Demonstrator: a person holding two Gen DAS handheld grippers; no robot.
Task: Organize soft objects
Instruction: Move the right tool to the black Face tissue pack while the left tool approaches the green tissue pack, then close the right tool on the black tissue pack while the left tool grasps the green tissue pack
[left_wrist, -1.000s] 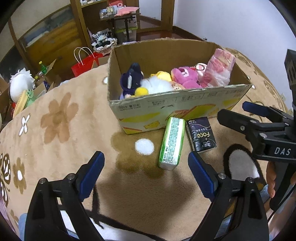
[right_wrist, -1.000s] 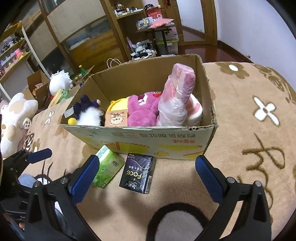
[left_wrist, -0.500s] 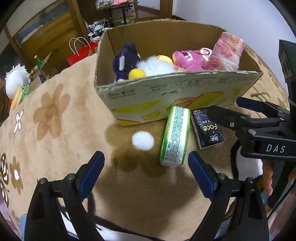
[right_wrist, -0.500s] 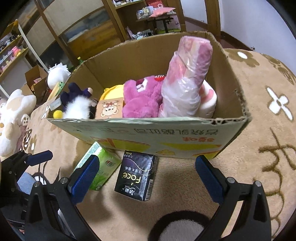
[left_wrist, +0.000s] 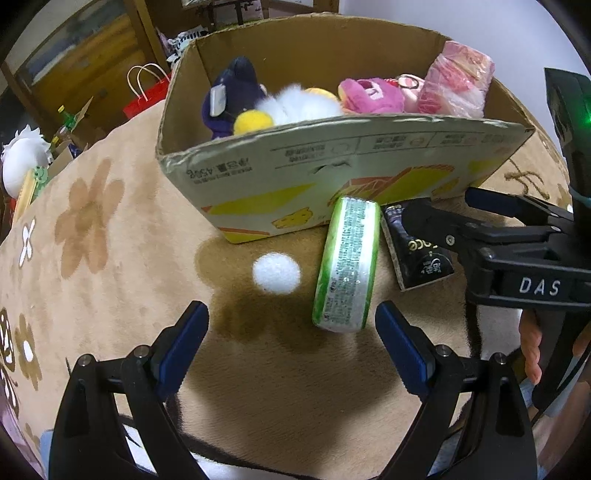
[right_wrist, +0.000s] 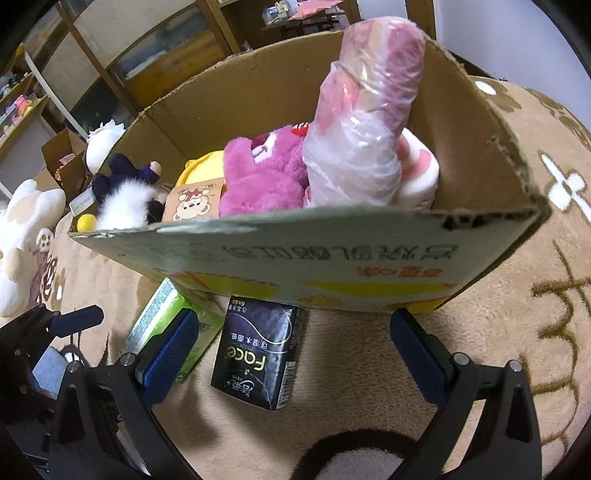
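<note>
A green tissue pack (left_wrist: 347, 264) and a black tissue pack (left_wrist: 421, 254) lie on the tan rug against the front wall of a cardboard box (left_wrist: 332, 162). The box holds a dark blue plush (left_wrist: 231, 94), a pink plush (left_wrist: 371, 96) and a pink wrapped roll (left_wrist: 458, 79). My left gripper (left_wrist: 291, 338) hangs open above the rug, its right finger close beside the green pack (right_wrist: 166, 328). My right gripper (right_wrist: 291, 350) is open over the black pack (right_wrist: 260, 356), which lies between its fingers without touching them. In the right wrist view the box (right_wrist: 314, 254) fills the upper frame.
The flower-patterned tan rug (left_wrist: 92, 229) spreads to the left. A red paper bag (left_wrist: 146, 98) and a white plush (left_wrist: 22, 157) lie beyond its edge. Wooden cabinets (right_wrist: 122, 66) stand behind. Another white plush (right_wrist: 22, 229) sits at the left in the right wrist view.
Both grippers have come down and nearer to the box and the two packs. The box looms larger in both views. Neither gripper has changed its opening.
</note>
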